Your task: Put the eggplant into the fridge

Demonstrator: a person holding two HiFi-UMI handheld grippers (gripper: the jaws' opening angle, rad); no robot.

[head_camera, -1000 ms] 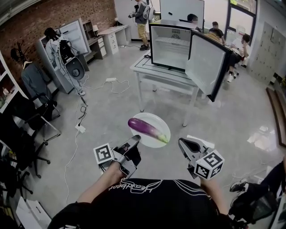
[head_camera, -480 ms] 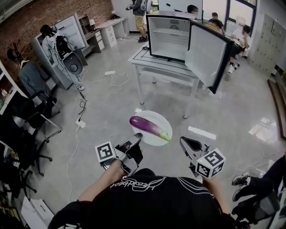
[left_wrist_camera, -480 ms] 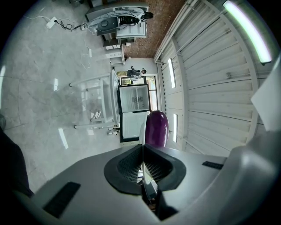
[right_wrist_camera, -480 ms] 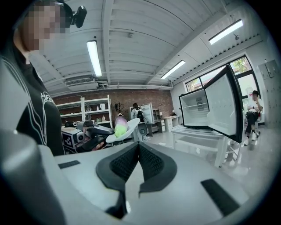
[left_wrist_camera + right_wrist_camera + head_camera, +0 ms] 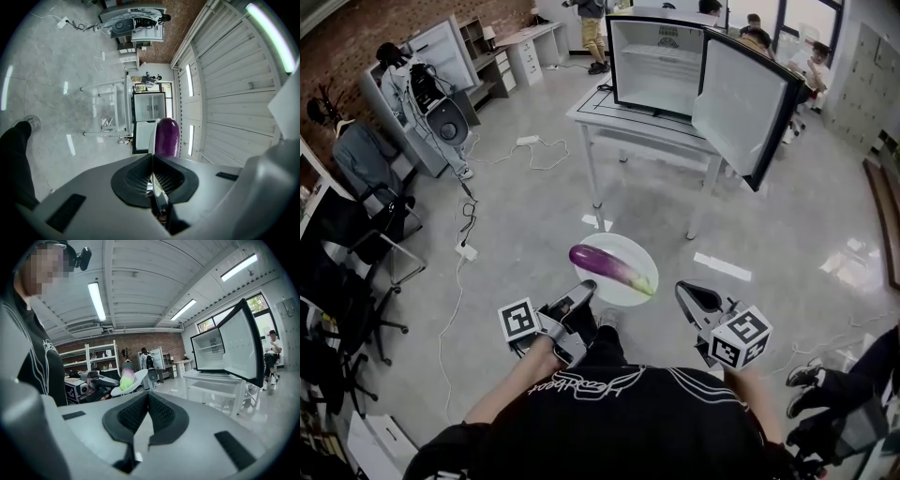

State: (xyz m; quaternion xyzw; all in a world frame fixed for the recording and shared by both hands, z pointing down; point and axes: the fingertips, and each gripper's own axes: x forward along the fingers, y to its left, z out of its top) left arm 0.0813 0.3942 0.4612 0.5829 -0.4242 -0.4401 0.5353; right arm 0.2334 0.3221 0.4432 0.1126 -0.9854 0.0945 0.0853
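Eggplant (image 5: 609, 267) lies on plate (image 5: 630, 247) pinched by left tool (image 5: 587, 289), right tool (image 5: 682, 289) closed empty, fridge (image 5: 656, 66) open ahead

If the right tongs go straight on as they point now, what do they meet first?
The right tongs probably meet the white plate near the eggplant; depth is unclear, they might miss.

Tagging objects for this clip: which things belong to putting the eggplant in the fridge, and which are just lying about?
Job: eggplant; white plate under it; left tool shut on the plate's rim; open fridge; white table under it.
Lying about: power strip and cables on the floor; black office chair; jacket on a rack.
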